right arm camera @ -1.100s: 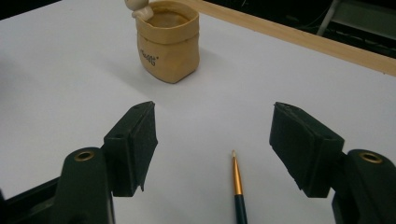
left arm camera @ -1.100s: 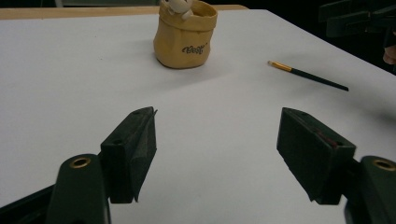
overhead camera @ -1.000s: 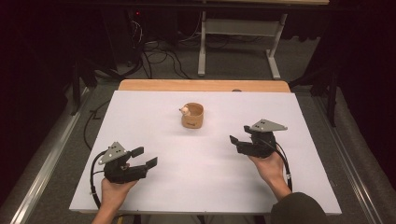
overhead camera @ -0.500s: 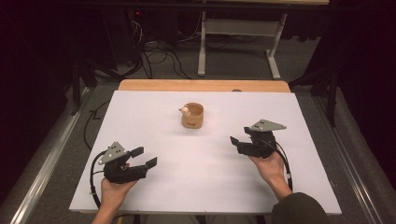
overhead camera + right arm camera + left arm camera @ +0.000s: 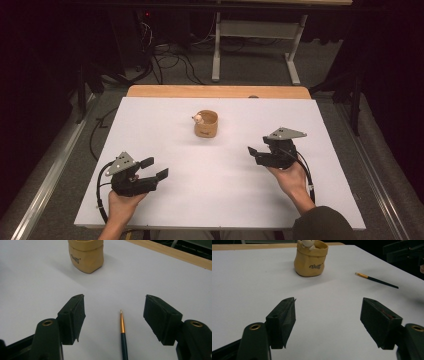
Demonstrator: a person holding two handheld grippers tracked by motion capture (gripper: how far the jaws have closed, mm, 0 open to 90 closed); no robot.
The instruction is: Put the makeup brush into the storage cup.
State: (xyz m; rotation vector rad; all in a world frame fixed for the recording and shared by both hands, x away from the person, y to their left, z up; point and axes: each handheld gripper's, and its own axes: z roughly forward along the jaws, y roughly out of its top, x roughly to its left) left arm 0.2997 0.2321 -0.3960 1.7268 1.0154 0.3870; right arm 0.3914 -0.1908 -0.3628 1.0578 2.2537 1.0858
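Right gripper view puts my right gripper (image 5: 115, 317) low over the white table (image 5: 30, 285) with its jaws spread wide and nothing between the pads, and a thin paintbrush (image 5: 123, 336) lies flat on the sheet in the gap between them, touching neither jaw. Its dark handle runs back toward me, a gold ferrule sits ahead of that, and the small pale tip points away toward the tan ceramic pot (image 5: 86, 255). That pot, shaped like a little sack with dark lettering on its side, stands upright well beyond the brush tip and a bit left of it. From the high view, my right hand (image 5: 287, 175) grips the right gripper (image 5: 260, 152) to the right of the pot and nearer to me, jaws aimed left across the table. My left gripper (image 5: 154, 168) sits in my left hand (image 5: 122, 202) to the left of the pot and nearer still to me, its jaws likewise wide apart and empty. In the left gripper view the left gripper (image 5: 328, 315) looks along the bare sheet at the pot (image 5: 311, 257), which has a small white figure at its rim; the paintbrush (image 5: 377, 280) lies to the right of the pot, well apart from it. Beyond the pot runs the wooden edge (image 5: 217, 91) of the table.
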